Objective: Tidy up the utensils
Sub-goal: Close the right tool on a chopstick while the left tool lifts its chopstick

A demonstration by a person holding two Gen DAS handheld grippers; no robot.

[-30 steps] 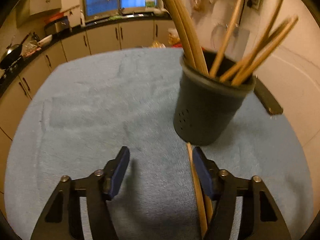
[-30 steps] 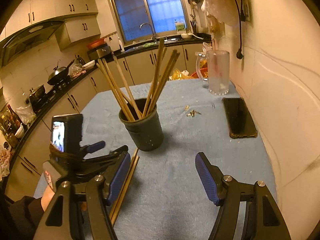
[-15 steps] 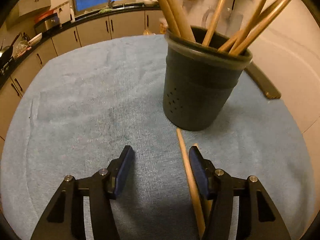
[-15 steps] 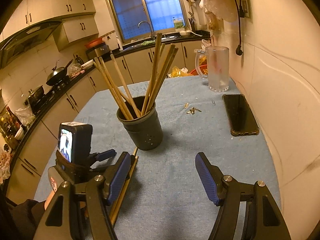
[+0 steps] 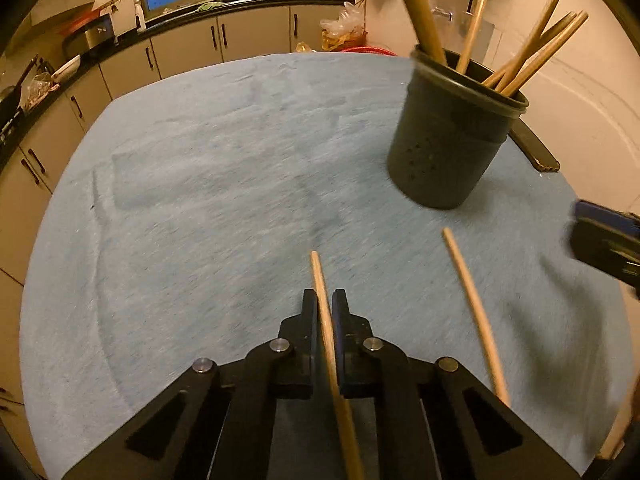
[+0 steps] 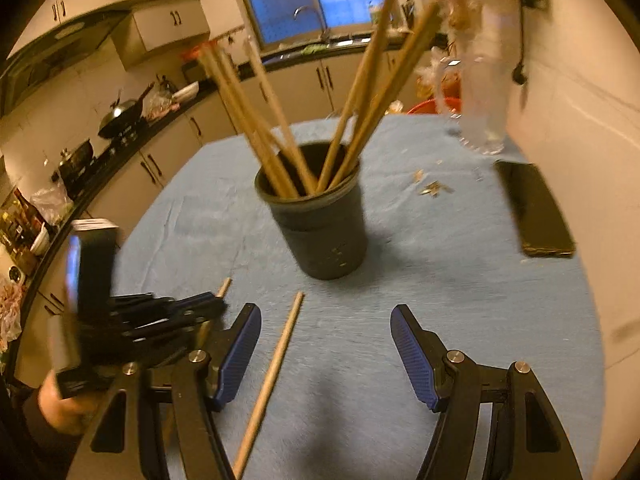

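A dark utensil cup (image 5: 452,140) holding several wooden chopsticks stands on the blue cloth; it also shows in the right wrist view (image 6: 320,224). My left gripper (image 5: 325,304) is shut on one wooden chopstick (image 5: 322,292), whose tip points toward the cup. A second chopstick (image 5: 472,312) lies loose on the cloth to its right, also seen in the right wrist view (image 6: 272,376). My right gripper (image 6: 326,344) is open and empty, just right of that loose chopstick. The left gripper (image 6: 192,312) appears at the left there, blurred.
A black phone (image 6: 532,208) lies by the right wall. A clear glass pitcher (image 6: 484,92) stands behind it. Small scraps (image 6: 432,188) lie on the blue cloth (image 5: 200,200). Kitchen cabinets and a counter run along the back and left.
My left gripper closed on one chopstick and pulled back and left from the cup. My right gripper moved forward toward the cup and the remaining chopstick.
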